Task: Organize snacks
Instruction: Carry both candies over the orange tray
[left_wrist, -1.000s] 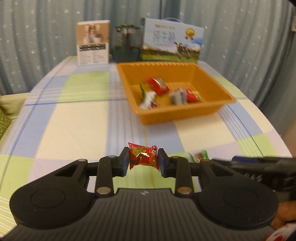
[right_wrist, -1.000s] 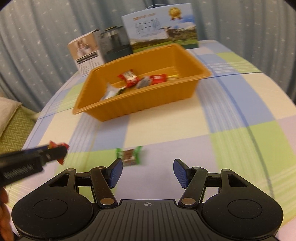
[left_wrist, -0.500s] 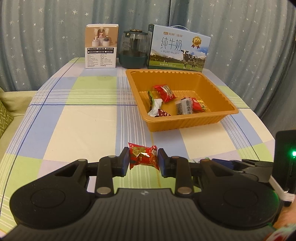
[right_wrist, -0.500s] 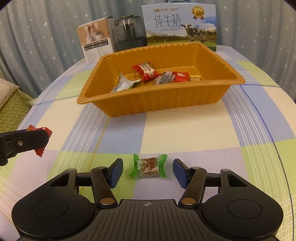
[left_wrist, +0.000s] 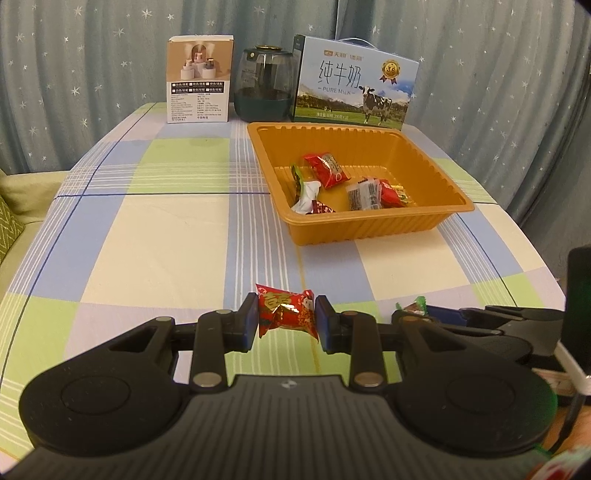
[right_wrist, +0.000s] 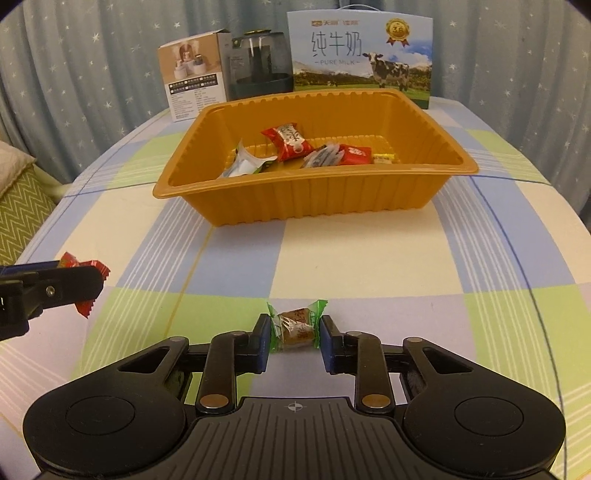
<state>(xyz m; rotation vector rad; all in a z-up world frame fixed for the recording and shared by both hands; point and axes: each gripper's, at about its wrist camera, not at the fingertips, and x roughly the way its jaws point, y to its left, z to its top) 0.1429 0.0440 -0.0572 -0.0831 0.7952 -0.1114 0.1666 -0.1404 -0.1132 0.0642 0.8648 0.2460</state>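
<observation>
- Snacks: your left hand-held gripper (left_wrist: 286, 319) clamped a red candy (left_wrist: 286, 314).
- Your right hand-held gripper (right_wrist: 294, 338) was closing on a green-wrapped candy (right_wrist: 295, 326), pads touching its wrapper, near the orange tray (right_wrist: 314, 206).

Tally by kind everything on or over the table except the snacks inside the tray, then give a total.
Boxes: 2, product box and milk box
Glass jar: 1
Orange tray: 1
Wrapped snacks outside the tray: 2, red snack and green snack
Total: 6
</observation>
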